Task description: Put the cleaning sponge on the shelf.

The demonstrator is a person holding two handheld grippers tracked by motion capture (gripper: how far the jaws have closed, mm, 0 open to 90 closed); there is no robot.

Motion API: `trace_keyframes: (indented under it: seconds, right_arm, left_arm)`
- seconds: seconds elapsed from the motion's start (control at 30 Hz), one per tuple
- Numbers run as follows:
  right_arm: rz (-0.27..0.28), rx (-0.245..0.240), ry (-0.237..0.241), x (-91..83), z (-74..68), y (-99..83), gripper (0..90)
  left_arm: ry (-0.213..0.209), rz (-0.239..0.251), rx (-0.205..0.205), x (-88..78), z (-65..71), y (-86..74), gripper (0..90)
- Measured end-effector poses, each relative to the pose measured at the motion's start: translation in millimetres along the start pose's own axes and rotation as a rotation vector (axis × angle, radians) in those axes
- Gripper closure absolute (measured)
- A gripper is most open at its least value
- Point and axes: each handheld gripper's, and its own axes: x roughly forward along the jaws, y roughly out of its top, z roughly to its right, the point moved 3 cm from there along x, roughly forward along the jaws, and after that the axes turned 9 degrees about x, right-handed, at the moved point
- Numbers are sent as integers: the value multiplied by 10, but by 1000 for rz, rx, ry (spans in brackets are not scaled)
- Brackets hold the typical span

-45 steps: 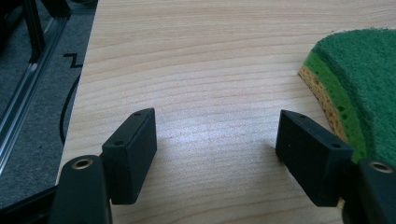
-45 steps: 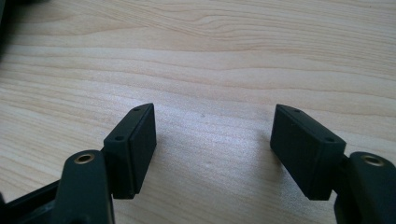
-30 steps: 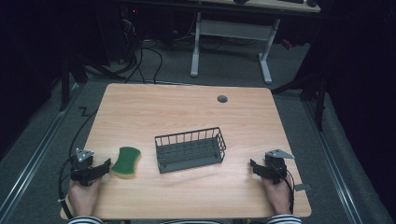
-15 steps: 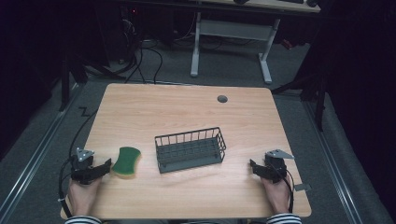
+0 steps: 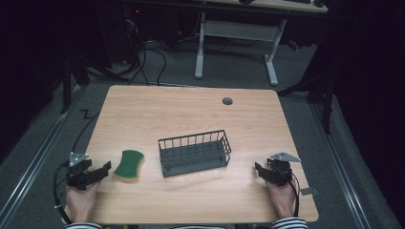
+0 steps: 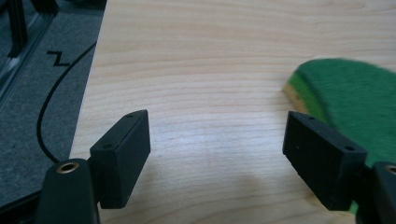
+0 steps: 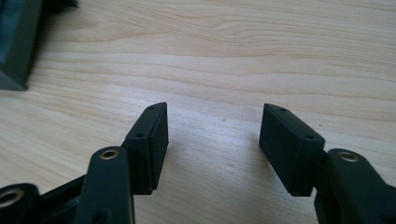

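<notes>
Green sponge (image 5: 129, 165); dark grey basket (image 5: 194, 152); striped sleeves (image 5: 291, 223).

On the light wooden counter (image 5: 143, 114), the dark wire basket (image 5: 194, 152) sat in the middle. The green sponge (image 5: 129, 165) lay just left of it. The left tool (image 5: 106, 168) rested beside the sponge, and the right tool (image 5: 259, 170) lay right of the basket.

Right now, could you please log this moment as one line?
left gripper: open, beside sponge | right gripper: open, empty | basket: empty, mid-table
</notes>
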Motion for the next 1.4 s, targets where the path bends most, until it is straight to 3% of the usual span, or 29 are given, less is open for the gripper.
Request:
trace_keyframes:
  seconds: [0.1, 0.2, 0.3, 0.4, 0.43, 0.53, 0.57, 0.63, 0.67, 0.73, 0.77, 0.83, 0.97, 1.1, 1.2, 1.4]
  right_arm:
    - [8, -2, 16, -28, -17, 8, 444]
    - [14, 4, 60, -76, -71, 37, 461]
    - [26, -12, 98, -110, -156, 79, 475]
    - [28, -25, 123, -124, -219, 111, 485]
    - [17, -41, 154, -121, -282, 141, 491]
    - [12, -64, 169, -110, -356, 162, 499]
    - [5, -84, 185, -97, -435, 170, 507]
    - [0, -98, 207, -74, -511, 165, 514]
    - [-5, -107, 217, -58, -548, 159, 517]
    - [-21, -126, 234, -16, -626, 148, 521]
    - [-21, -126, 234, -16, -626, 148, 521]
    - [-44, -157, 253, 44, -735, 129, 534]
    - [-53, -179, 277, 95, -837, 117, 549]
    - [-60, -172, 298, 123, -889, 127, 575]
    - [-56, -178, 302, 143, -902, 138, 590]
    - [-53, -190, 301, 167, -960, 227, 701]
  left_arm:
    - [-5, 8, 30, -51, 71, 36, 250]
    - [-13, 24, 86, -153, 218, 126, 256]
    - [-32, 41, 105, -207, 299, 177, 263]
    - [-67, 51, 141, -258, 467, 242, 269]
    - [-82, 47, 158, -262, 531, 259, 272]
    - [-124, 28, 202, -245, 720, 302, 272]
    - [-157, 20, 224, -227, 844, 319, 273]
    - [-170, 14, 237, -218, 907, 326, 274]
    - [-191, 3, 262, -200, 1033, 330, 276]
    - [-211, -3, 282, -179, 1148, 330, 280]
    - [-211, -3, 282, -179, 1148, 330, 282]
    - [-242, -6, 299, -142, 1303, 320, 298]
    - [-276, -14, 314, -99, 1443, 304, 332]
    - [-323, -30, 344, -29, 1624, 287, 389]
    - [-332, -41, 349, 4, 1672, 288, 425]
    - [-350, -53, 336, 67, 1727, 299, 596]
